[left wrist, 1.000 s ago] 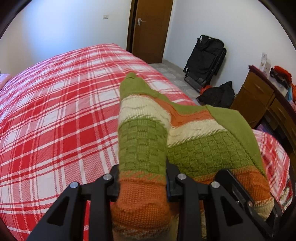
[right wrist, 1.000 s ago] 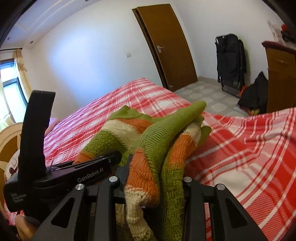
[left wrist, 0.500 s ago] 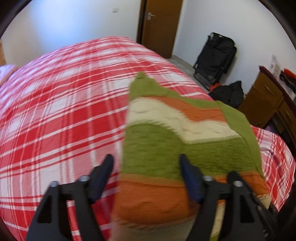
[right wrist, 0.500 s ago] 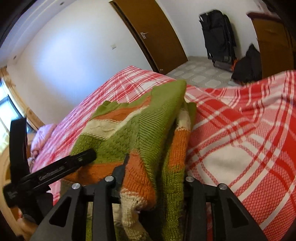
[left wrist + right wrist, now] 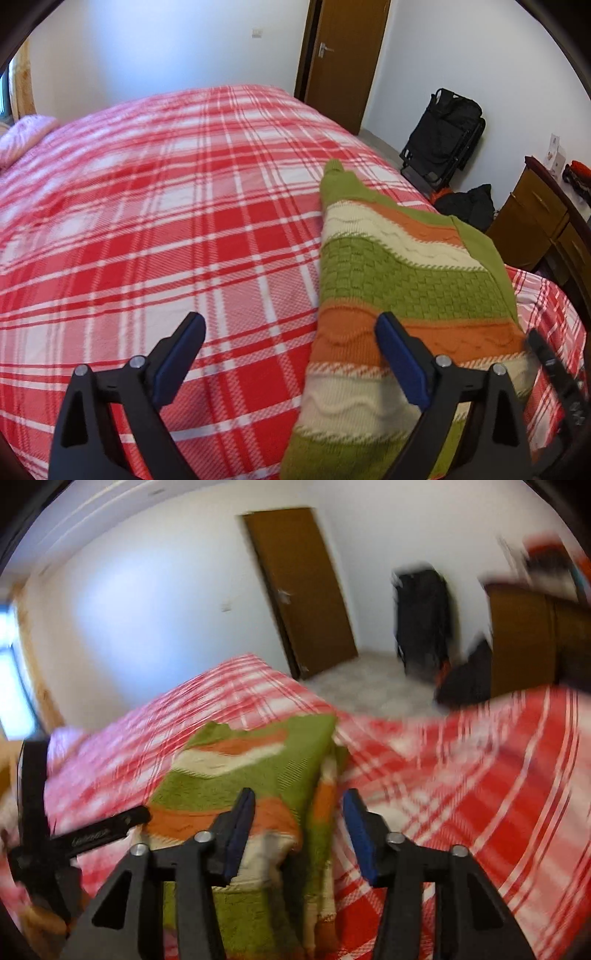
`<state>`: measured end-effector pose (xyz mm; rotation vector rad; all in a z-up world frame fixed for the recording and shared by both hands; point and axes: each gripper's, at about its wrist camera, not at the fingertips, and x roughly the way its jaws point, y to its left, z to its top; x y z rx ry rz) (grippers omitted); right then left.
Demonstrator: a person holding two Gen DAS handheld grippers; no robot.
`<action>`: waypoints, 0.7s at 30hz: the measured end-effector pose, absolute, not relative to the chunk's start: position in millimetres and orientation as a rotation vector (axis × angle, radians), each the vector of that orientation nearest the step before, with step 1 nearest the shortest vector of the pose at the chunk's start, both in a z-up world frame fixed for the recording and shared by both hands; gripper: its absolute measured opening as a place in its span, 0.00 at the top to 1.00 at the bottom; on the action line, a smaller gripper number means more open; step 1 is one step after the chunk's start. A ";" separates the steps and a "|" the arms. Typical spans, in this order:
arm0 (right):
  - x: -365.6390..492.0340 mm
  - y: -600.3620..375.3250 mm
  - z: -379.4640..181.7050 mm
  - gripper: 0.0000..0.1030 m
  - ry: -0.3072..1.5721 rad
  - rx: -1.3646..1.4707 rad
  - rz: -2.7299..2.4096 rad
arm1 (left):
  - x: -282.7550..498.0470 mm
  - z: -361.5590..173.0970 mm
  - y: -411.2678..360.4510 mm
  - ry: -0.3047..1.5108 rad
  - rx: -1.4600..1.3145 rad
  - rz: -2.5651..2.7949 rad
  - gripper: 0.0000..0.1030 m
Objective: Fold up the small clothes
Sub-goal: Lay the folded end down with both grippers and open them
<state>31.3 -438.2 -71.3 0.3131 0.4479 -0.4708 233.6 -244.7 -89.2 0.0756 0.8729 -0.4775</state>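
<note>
A knitted garment [image 5: 402,280] with green, orange and cream stripes lies folded on the red plaid bed [image 5: 166,229]. My left gripper [image 5: 291,354] is still opening and hovers wide over the garment's left edge. Its right finger [image 5: 402,362] is above the orange stripe, its left finger over bare bedspread, and neither pad presses anything. In the blurred right wrist view, the garment's [image 5: 236,768] folded right edge lies between the blue pads of my right gripper [image 5: 299,830]. Those jaws are closing but do not pinch the cloth. One left-gripper finger [image 5: 110,830] shows beside the garment there.
A brown door [image 5: 343,62] stands beyond the bed's far end. On the floor to the right are a black folded frame [image 5: 443,136] and a dark bag [image 5: 469,206]. A wooden dresser [image 5: 535,221] is close to the bed's right side. A pink pillow [image 5: 26,136] lies at the left.
My left gripper let go of the garment, opened wide and slid left. My right gripper released the bunched fold and drew back, and the garment now lies flat on the bed.
</note>
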 end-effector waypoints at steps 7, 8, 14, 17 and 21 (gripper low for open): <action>57.6 -417.2 -90.0 0.81 0.577 0.264 -0.369 | 209.4 -85.3 -264.0 0.836 0.163 -0.456 0.09; 58.9 -423.5 -98.6 0.81 0.606 0.301 -0.370 | 206.4 -87.4 -266.8 0.833 0.183 -0.452 0.09; 57.5 -451.4 -122.4 0.84 0.621 0.489 -0.324 | 214.7 -108.0 -270.0 0.901 0.177 -0.438 0.07; 62.0 -453.0 -124.3 0.85 0.629 0.493 -0.321 | 221.1 -110.7 -271.1 0.932 0.156 -0.449 0.06; 65.7 -456.2 -125.4 0.85 0.630 0.505 -0.324 | 222.0 -112.6 -279.4 0.933 0.174 -0.443 0.05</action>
